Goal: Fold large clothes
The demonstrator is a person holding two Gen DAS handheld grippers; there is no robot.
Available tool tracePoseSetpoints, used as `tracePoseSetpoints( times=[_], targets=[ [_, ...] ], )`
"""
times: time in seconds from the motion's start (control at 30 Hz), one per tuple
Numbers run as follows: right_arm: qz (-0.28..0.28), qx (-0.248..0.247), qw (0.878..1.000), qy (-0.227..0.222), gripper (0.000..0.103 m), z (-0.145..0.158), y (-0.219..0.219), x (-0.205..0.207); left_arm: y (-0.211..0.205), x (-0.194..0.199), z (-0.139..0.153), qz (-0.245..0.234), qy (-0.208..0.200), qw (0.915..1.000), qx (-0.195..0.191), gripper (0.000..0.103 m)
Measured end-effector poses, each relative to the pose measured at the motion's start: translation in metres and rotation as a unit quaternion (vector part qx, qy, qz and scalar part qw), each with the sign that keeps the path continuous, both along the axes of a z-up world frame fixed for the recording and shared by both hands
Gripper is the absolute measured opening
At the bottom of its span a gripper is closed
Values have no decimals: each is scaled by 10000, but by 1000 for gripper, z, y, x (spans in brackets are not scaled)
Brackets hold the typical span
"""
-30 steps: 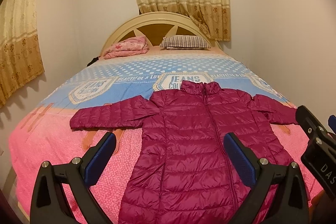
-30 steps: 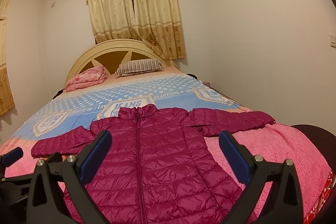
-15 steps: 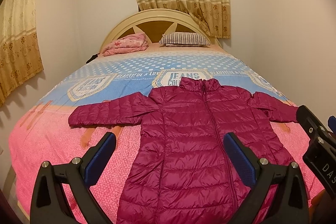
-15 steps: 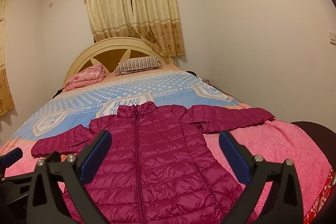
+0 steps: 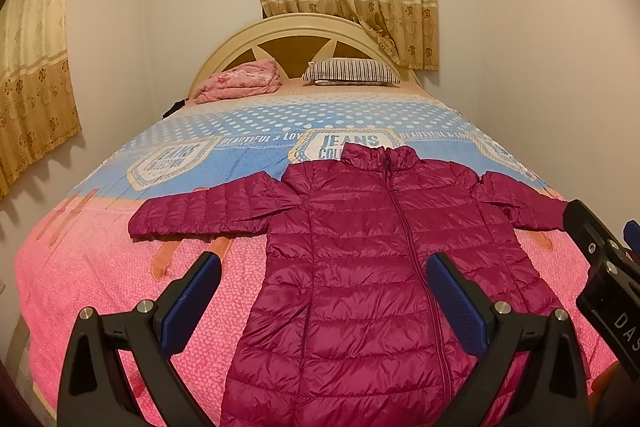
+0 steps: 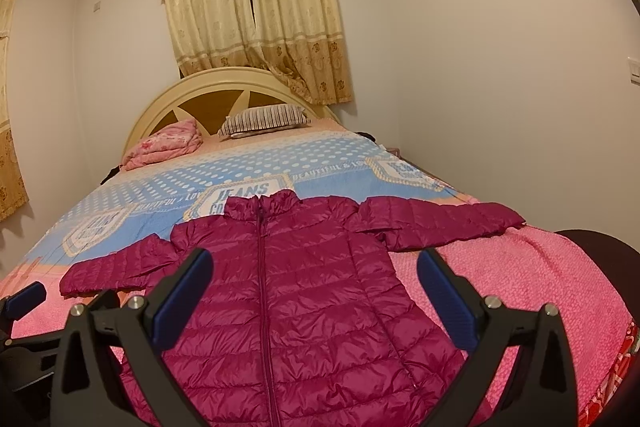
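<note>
Our 2 hand-held grippers, left [image 5: 324, 291] and right [image 6: 316, 287], gape wide, empty; ahead, the slippery quilted magenta puffer jacket [image 5: 368, 267] could slide from a shallow pinch.

The quilted jacket [image 5: 360, 259] is gleaming glossy, slick cloth; the bedspread [image 5: 100, 267] beneath is looking matt and nubbly, and the gripper [image 5: 322, 291] pads [image 5: 192, 295] are showing dimpled blue rubber.

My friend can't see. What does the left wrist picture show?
A magenta puffer jacket lies flat and zipped on a bed, sleeves spread wide. The open left gripper hovers over its lower half, holding nothing. A striped pillow and a folded pink blanket sit by the headboard.
</note>
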State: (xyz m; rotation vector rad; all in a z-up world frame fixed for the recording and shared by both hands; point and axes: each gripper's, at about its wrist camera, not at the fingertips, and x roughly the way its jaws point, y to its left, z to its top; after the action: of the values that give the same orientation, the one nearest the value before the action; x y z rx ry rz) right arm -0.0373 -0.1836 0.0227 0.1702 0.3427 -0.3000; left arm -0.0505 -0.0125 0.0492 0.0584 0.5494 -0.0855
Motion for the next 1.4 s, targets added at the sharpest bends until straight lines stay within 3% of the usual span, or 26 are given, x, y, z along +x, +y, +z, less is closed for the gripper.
tracePoseSetpoints(
  times=[1.17,1.4],
  targets=[
    [26,75,9999,131,103,-9,-2,7,-2,6,-11,-21,115,9999,52,102],
    [-25,156,9996,240,103,-16,-12,15,-5,24,-20,-16,250,9995,171,102]
  ],
)
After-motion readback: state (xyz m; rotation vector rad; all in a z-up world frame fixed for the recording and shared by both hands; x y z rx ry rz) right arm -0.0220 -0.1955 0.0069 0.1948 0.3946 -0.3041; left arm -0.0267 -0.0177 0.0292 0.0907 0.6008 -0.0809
